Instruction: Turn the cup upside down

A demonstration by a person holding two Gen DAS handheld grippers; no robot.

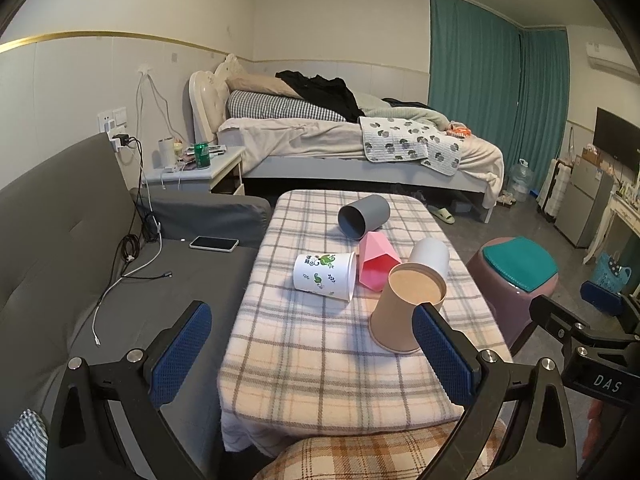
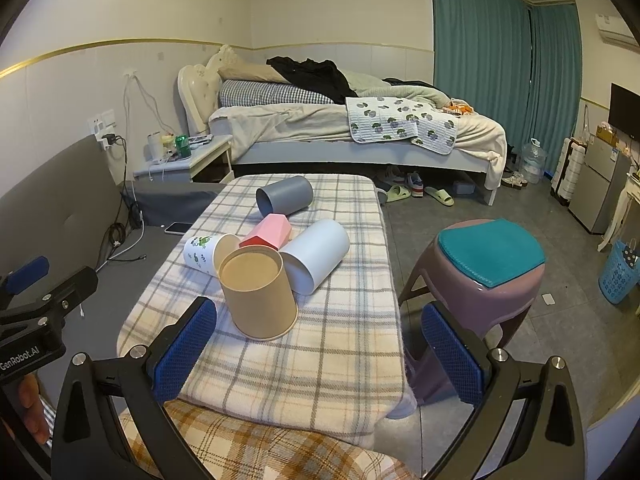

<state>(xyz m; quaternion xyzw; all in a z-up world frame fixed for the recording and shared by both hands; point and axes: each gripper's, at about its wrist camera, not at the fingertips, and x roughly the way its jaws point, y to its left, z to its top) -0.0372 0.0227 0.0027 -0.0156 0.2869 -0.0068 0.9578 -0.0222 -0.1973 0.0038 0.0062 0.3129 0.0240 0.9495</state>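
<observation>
Jaws wide apart on both sides, the left gripper (image 1: 316, 356) and right gripper (image 2: 320, 356) each holding nothing, hanging over the near end of the plaid-covered table (image 2: 340, 368). The tan cup (image 2: 258, 294) stands inverted on the cloth, base up, rim down, its long axis near vertical and leaning slightly. Behind it the white cup (image 2: 316, 254), floral cup (image 1: 324, 276), pink cup (image 1: 376, 260) and grey cup (image 1: 363, 216) all lie on their sides.

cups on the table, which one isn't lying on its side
The tan paper cup, nearest both grippers. It stands mouth-down with its base up; the grey, pink, pale blue and leaf-printed cups all lie sideways.
</observation>
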